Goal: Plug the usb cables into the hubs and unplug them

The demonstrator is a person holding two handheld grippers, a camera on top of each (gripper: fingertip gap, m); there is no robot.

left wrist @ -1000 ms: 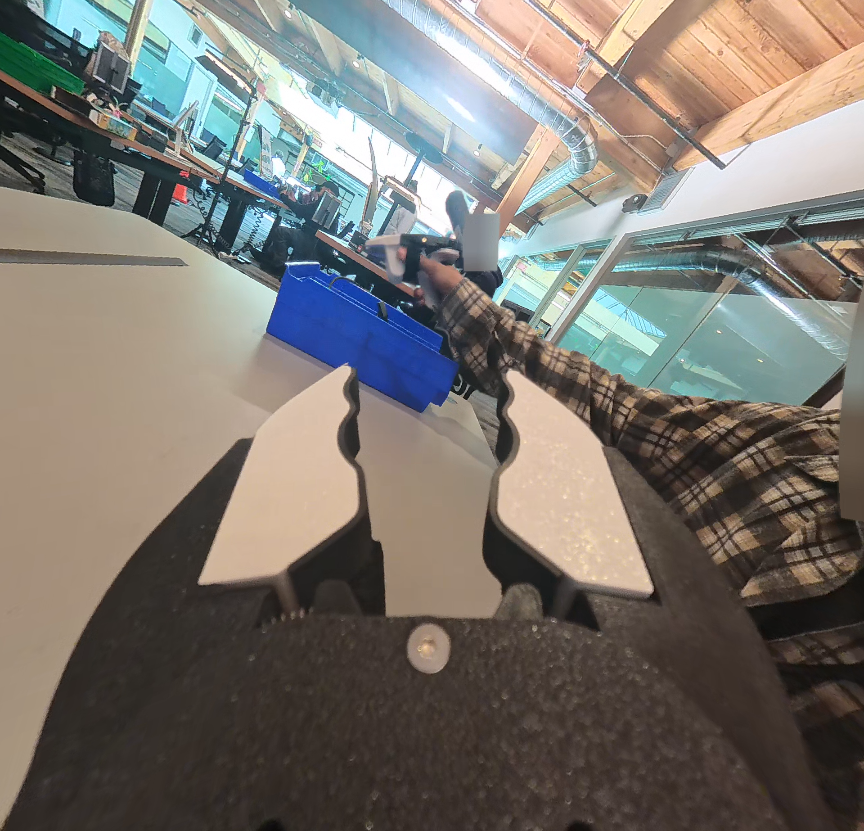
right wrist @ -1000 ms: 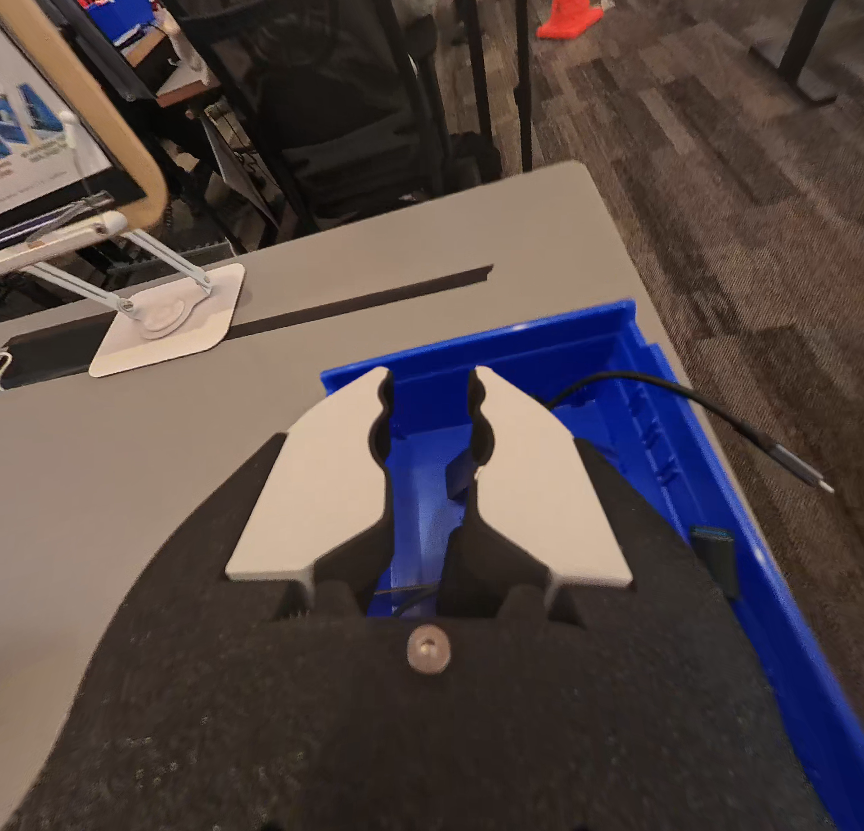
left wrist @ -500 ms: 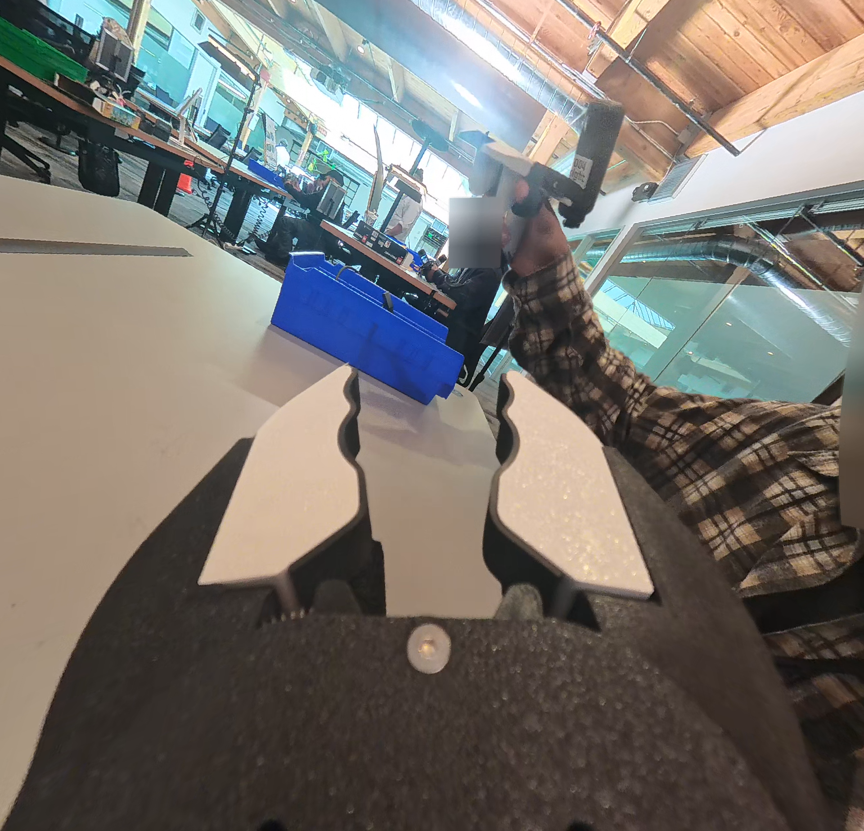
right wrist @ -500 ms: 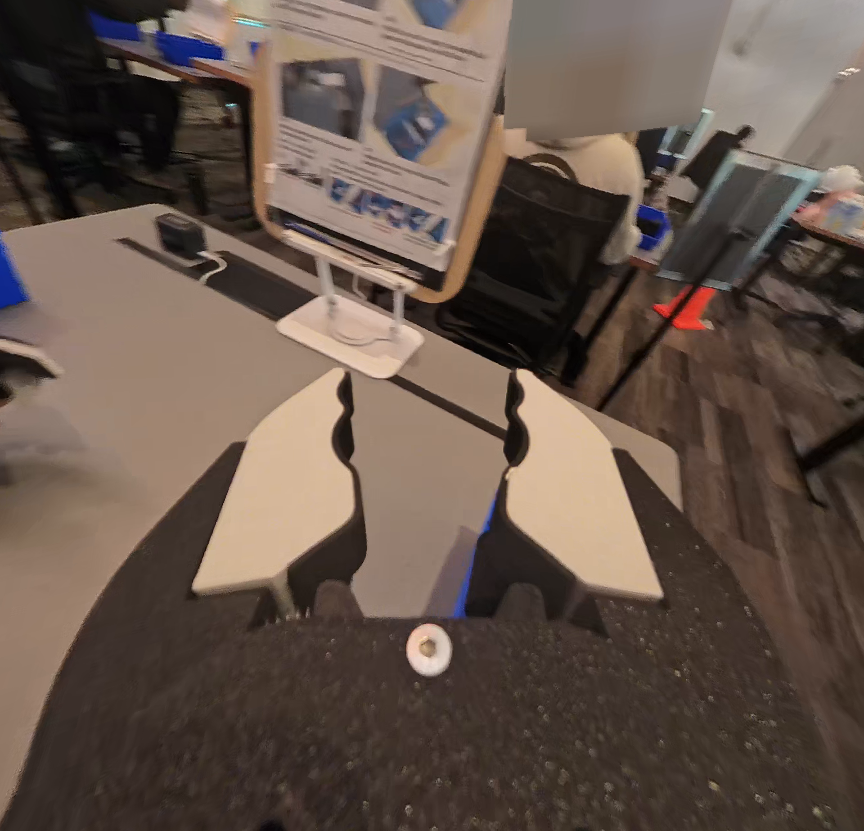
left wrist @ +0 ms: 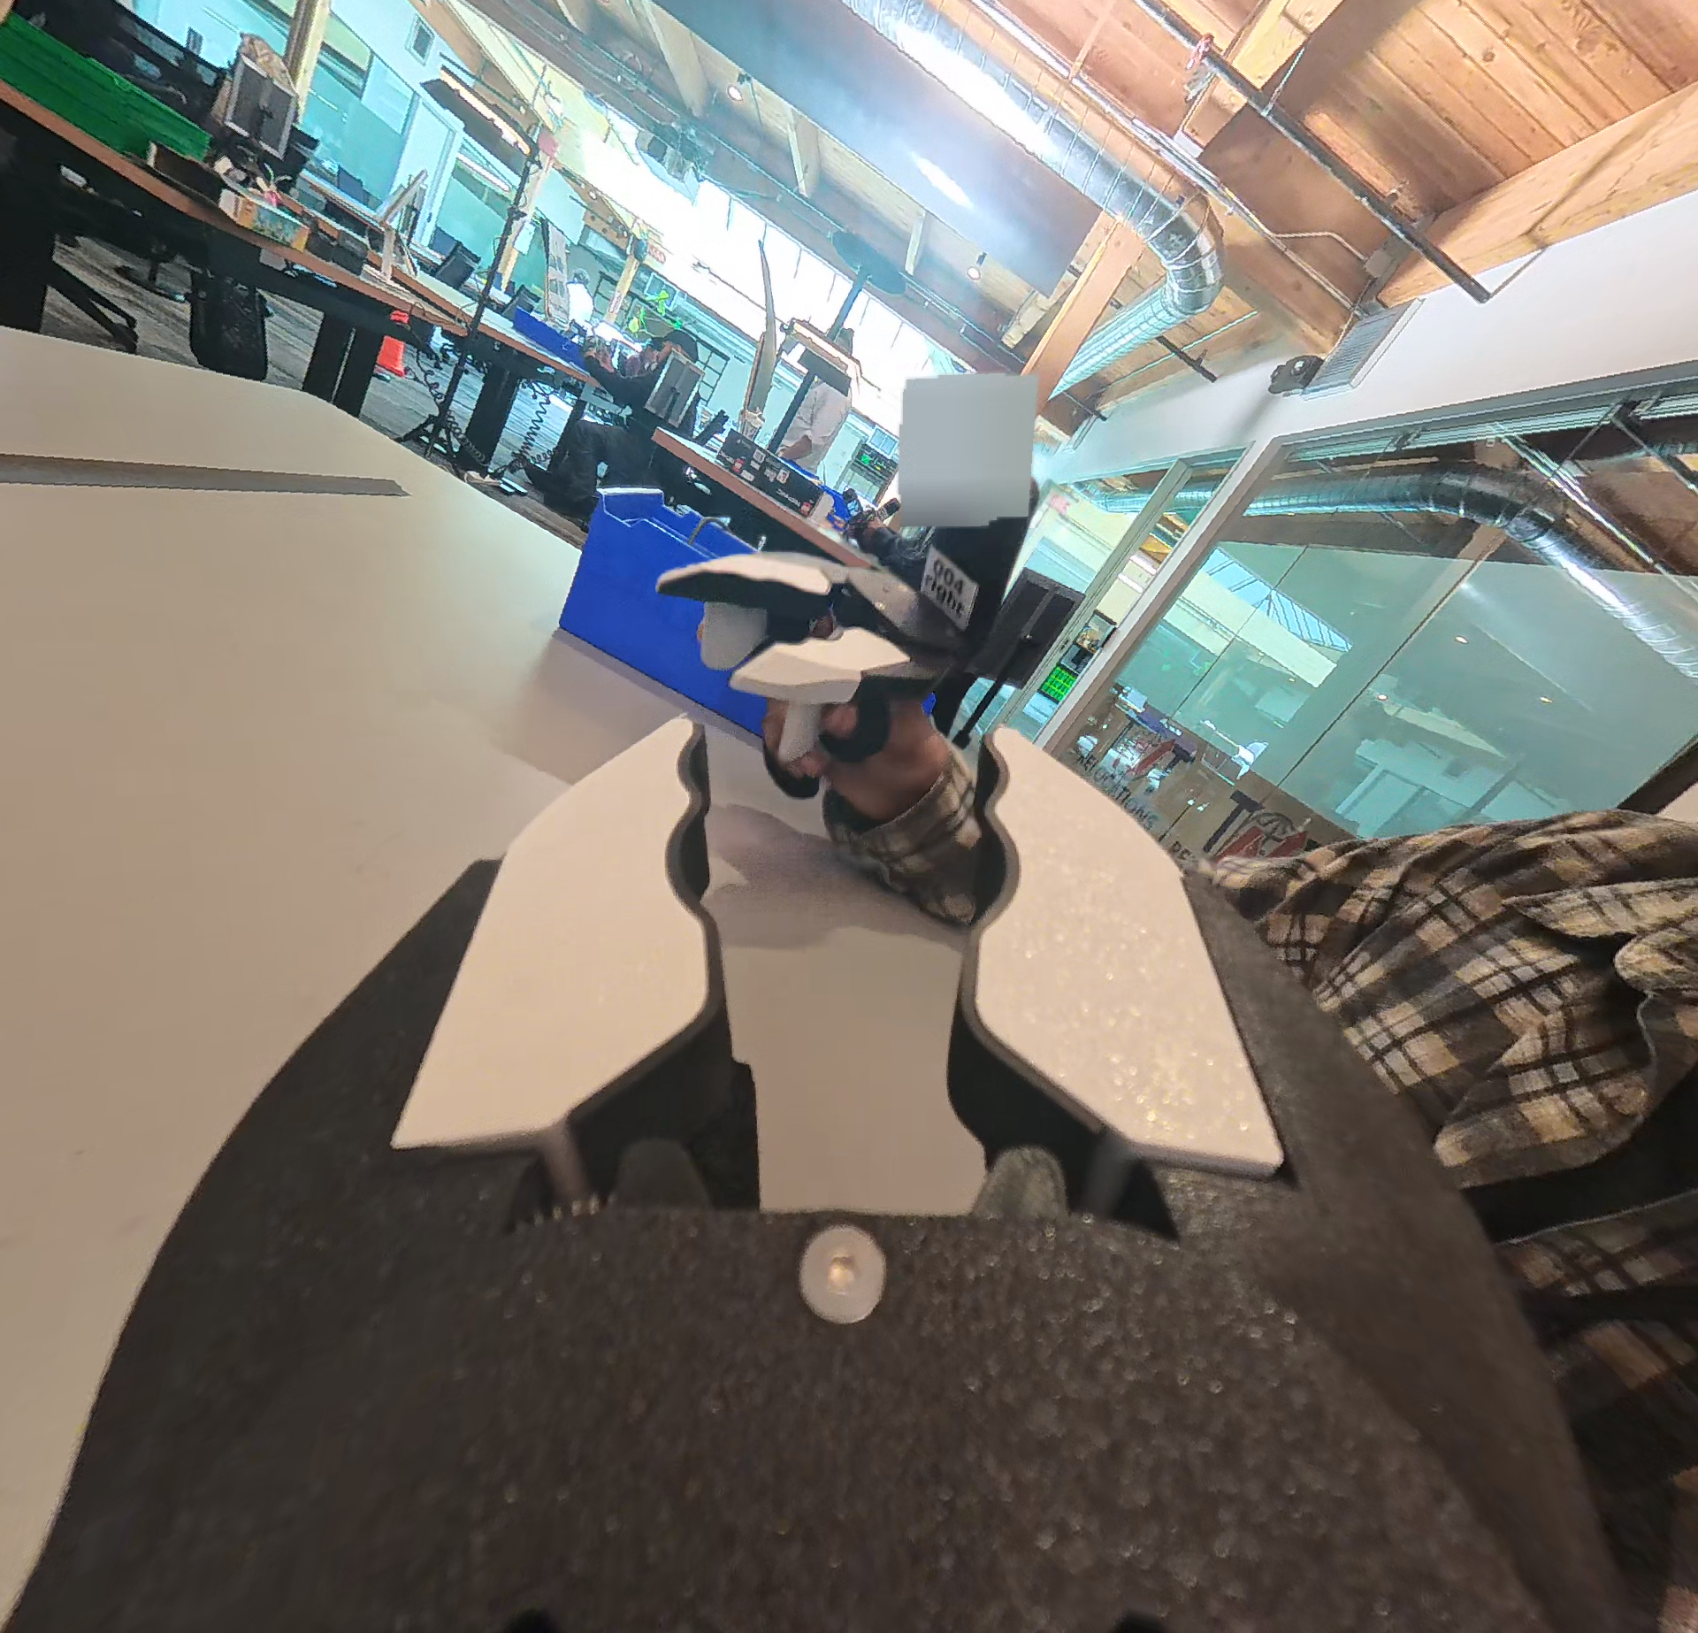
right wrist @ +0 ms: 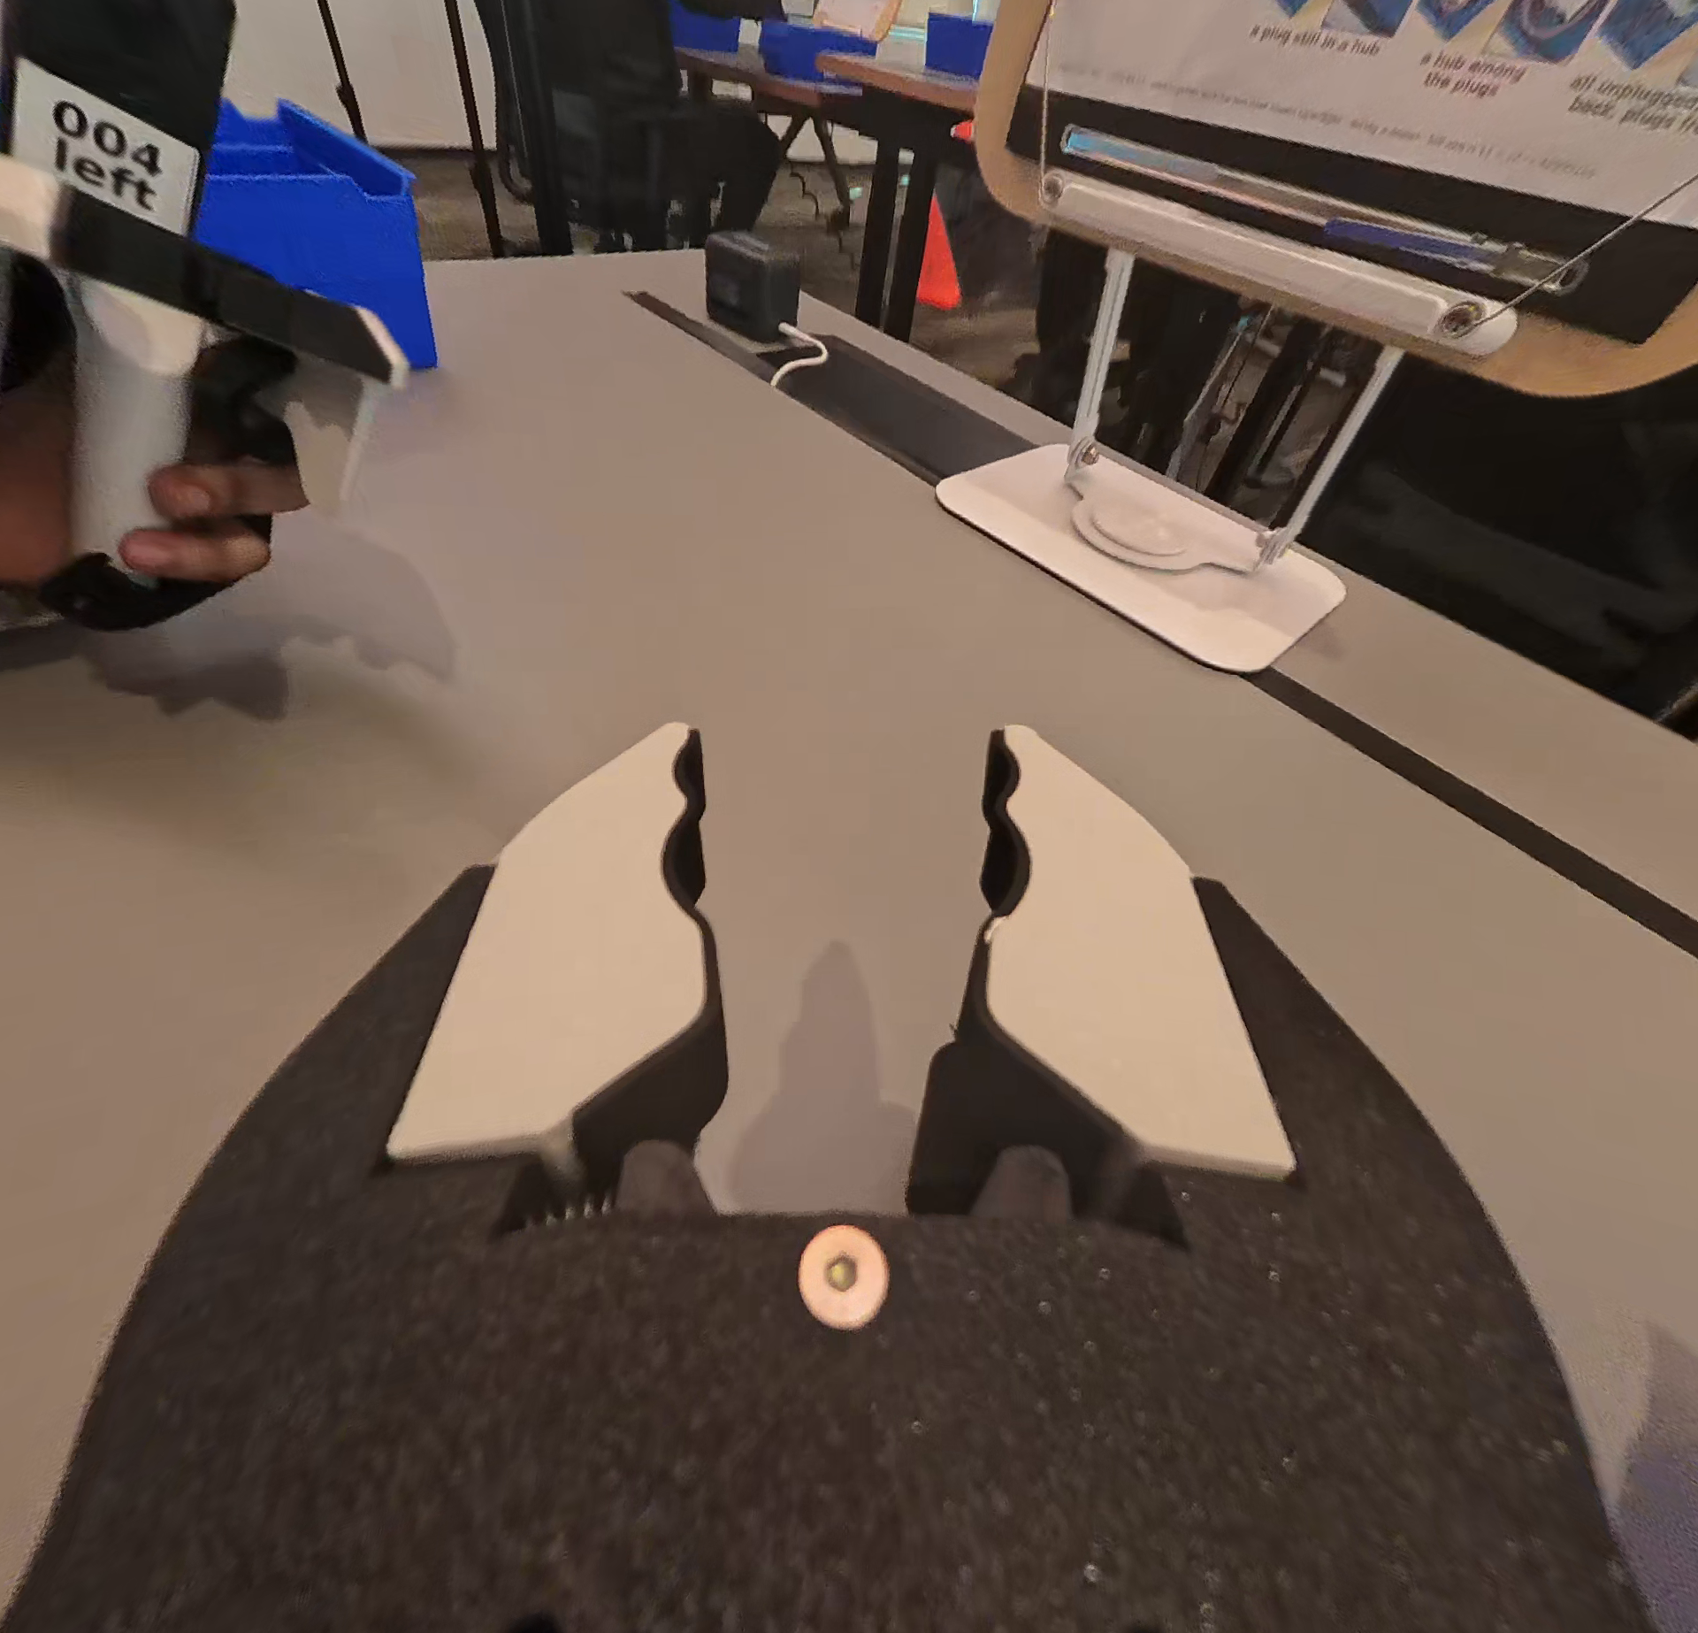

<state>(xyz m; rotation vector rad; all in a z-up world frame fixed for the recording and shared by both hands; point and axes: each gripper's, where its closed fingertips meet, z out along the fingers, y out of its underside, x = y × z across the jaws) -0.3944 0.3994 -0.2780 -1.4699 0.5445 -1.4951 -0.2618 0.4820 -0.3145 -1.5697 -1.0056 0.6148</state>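
While apart, blue bin [left wrist: 643, 610] beyond left claw [left wrist: 841, 762].

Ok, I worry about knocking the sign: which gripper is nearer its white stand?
Right. The right gripper has the white stand just ahead to its right; the left gripper sits across the table, farther left.

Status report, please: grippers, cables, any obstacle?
Left gripper open, empty. Right gripper open, empty, over bare table. No cables or hubs visible. Nothing in the way.

Bright skylight glare, soft shadows, fisheye edges
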